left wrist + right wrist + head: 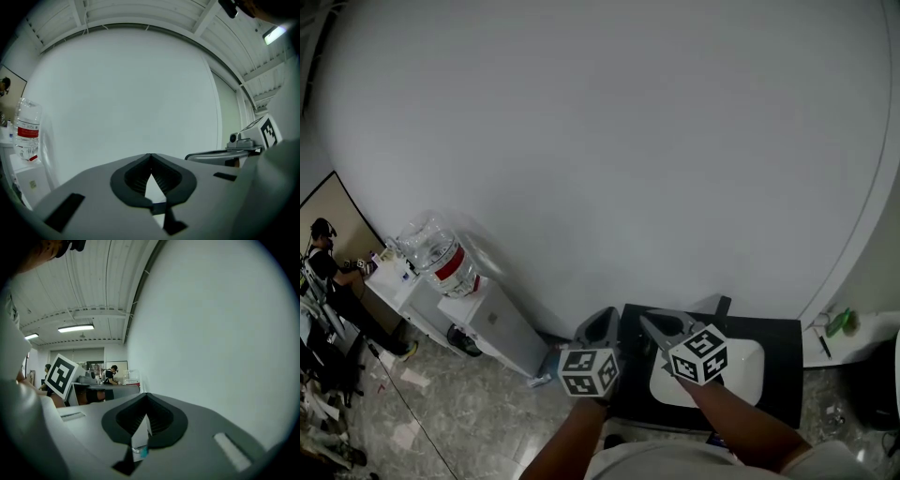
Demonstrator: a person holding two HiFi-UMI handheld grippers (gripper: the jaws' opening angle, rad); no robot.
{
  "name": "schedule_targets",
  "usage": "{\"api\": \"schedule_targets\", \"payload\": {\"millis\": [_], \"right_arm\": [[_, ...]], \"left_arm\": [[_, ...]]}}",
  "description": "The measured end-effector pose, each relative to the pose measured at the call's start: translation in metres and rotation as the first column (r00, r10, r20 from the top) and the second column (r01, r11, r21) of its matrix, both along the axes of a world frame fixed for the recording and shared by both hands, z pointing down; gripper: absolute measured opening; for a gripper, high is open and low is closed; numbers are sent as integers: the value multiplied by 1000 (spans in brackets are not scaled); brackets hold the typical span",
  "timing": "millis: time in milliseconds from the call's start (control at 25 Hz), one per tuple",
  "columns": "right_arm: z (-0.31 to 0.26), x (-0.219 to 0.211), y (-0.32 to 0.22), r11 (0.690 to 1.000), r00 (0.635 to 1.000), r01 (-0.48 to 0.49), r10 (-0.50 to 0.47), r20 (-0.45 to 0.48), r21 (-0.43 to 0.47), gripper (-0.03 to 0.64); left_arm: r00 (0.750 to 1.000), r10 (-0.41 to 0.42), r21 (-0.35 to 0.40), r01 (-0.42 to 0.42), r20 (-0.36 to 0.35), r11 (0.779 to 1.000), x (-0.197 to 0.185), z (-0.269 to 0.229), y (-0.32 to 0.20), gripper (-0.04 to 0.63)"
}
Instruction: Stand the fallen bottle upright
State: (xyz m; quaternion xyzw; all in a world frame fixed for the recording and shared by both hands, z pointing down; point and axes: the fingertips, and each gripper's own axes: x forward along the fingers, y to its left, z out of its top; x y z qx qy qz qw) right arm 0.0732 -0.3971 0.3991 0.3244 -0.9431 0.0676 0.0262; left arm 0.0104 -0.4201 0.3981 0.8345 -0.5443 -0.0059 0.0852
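Both tools face the white wall [609, 141]: left gripper [150, 155] pressed together, empty; right gripper [146, 394] pressed together, empty. The bottle I can't pin down: only a clear, teal-tipped sliver [139, 452] shows low behind the right jaws. Far left, a clear water jug [441, 255] sits on its dispenser [492, 328], fill unclear.

The white wall [609, 141] is evenly bright and flat, without glare. Left of the wall a ceiling lamp [75, 327] glows in the right gripper view; a second lamp [274, 33] flares right of it in the left gripper view. A jug [439, 251] throws a faint shadow on the wall. The left hand-held gripper [150, 156] looks soft near the lens. Fisheye bending curves the wall's edges; corners go black.
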Motion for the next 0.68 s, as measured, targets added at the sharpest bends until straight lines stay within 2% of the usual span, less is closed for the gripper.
{"api": "schedule_targets", "payload": {"millis": [680], "right_arm": [[-10, 15, -1, 1000, 1000, -1, 1, 19, 18, 1]], "left_arm": [[1000, -8, -3, 8, -10, 1000, 13, -1, 2, 6]]}}
